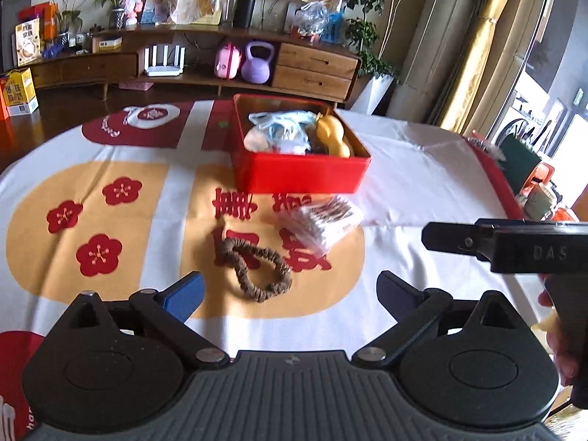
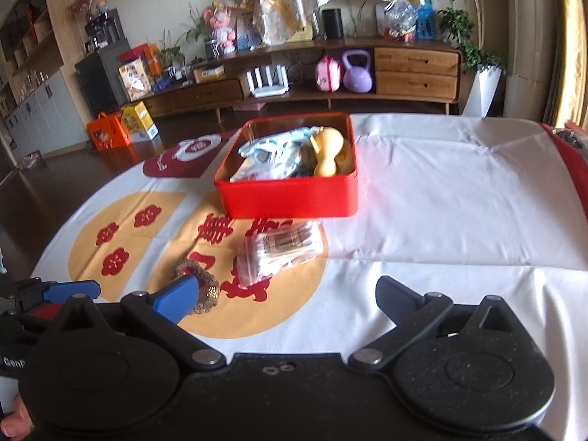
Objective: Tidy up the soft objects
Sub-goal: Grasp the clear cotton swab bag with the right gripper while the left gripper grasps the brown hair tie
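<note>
A red tin box (image 1: 299,178) (image 2: 286,196) stands on the table and holds a blue-white cloth (image 1: 283,128) (image 2: 273,150) and a yellow squashy toy (image 1: 332,134) (image 2: 327,156). In front of it lie a clear bag of striped items (image 1: 323,222) (image 2: 281,251) and a brown scrunchie (image 1: 253,266) (image 2: 200,283). My left gripper (image 1: 290,294) is open and empty, just short of the scrunchie. My right gripper (image 2: 288,299) is open and empty, with the scrunchie at its left finger (image 2: 180,296). The right gripper's body (image 1: 514,246) shows in the left wrist view.
The table wears a white cloth (image 2: 441,202) with orange and red prints. A wooden sideboard (image 1: 205,58) (image 2: 330,73) with a purple kettlebell stands behind. Boxes (image 2: 121,128) sit on the floor at left. Curtains and a plant (image 1: 371,36) are at right.
</note>
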### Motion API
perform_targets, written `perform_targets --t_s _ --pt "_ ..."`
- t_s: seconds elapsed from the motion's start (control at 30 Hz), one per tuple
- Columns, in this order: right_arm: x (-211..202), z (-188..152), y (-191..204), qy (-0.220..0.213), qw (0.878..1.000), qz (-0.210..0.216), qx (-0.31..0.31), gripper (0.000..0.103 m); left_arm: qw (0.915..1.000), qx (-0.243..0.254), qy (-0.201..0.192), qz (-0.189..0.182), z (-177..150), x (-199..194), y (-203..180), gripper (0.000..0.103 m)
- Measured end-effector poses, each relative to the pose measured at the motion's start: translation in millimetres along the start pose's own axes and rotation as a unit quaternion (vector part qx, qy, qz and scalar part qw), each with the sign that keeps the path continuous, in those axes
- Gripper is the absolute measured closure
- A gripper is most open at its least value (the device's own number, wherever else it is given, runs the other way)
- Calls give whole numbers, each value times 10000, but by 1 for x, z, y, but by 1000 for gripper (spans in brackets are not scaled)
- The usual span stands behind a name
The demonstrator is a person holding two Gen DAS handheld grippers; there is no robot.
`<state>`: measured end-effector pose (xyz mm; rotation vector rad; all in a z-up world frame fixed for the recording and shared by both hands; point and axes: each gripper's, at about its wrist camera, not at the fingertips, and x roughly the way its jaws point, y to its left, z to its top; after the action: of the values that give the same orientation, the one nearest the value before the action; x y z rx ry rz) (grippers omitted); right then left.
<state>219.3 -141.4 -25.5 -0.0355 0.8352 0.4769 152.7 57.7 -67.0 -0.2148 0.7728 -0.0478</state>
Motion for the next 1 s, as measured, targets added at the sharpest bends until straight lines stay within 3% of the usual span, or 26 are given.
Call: perform_targets --t_s 0.43,0.7,1.0 --pt "63 14 5 344 9969 149 -690 0 9996 92 128 242 -11 49 3 3" --pt "99 27 10 402 9922 294 -1143 0 9979 346 -2 544 -11 70 -2 3" --pt "130 29 11 549 9899 253 -1281 0 9964 394 -38 744 -12 87 0 4"
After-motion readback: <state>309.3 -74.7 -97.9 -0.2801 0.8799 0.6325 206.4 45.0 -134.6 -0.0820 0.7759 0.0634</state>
